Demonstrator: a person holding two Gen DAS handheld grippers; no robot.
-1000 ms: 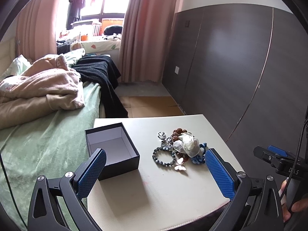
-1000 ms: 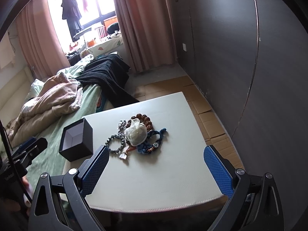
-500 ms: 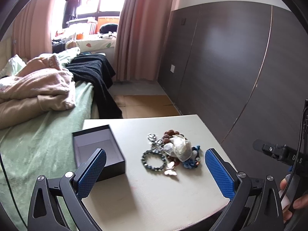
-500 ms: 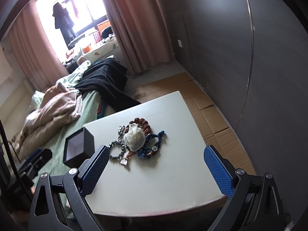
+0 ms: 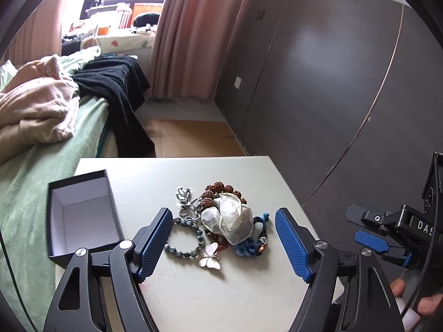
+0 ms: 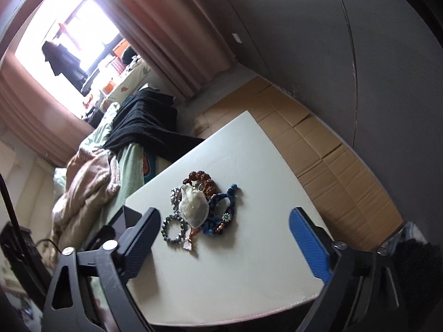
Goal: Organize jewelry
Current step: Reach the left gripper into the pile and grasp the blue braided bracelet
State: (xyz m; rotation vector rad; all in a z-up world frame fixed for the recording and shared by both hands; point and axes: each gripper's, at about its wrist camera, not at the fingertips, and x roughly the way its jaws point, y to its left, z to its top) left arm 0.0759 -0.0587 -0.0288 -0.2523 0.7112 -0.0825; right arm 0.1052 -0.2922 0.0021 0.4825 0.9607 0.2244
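The left gripper (image 5: 223, 239) hangs low over the near side of the table (image 5: 221, 298), its blue-padded jaws spread wide and holding nothing; the jewelry pile (image 5: 218, 224) lies on the table between and just beyond the fingertips. The right gripper (image 6: 225, 244) is also wide apart and empty, tilted, with the same pile (image 6: 202, 210) ahead of it, nearer its left finger. In the pile, a white gauze pouch (image 5: 231, 222) sits on top, brown bead bracelet (image 5: 221, 189) behind it, a silver chain (image 5: 185, 202) to the left, a grey-blue bead bracelet (image 5: 184, 242) at the front left, a pearly butterfly charm (image 5: 209, 256) at the front, and a blue cord bracelet (image 5: 253, 242) on the right. Left of the pile, apart from it, an open black box (image 5: 80, 215) with a white lining stands on the table's left edge, partly behind the left finger. Beyond the table are a bed (image 5: 36, 177) with a pink blanket (image 5: 36, 105) and black cloth (image 5: 116, 88), pink curtains (image 5: 193, 33), and a dark panelled wall (image 5: 332, 83).
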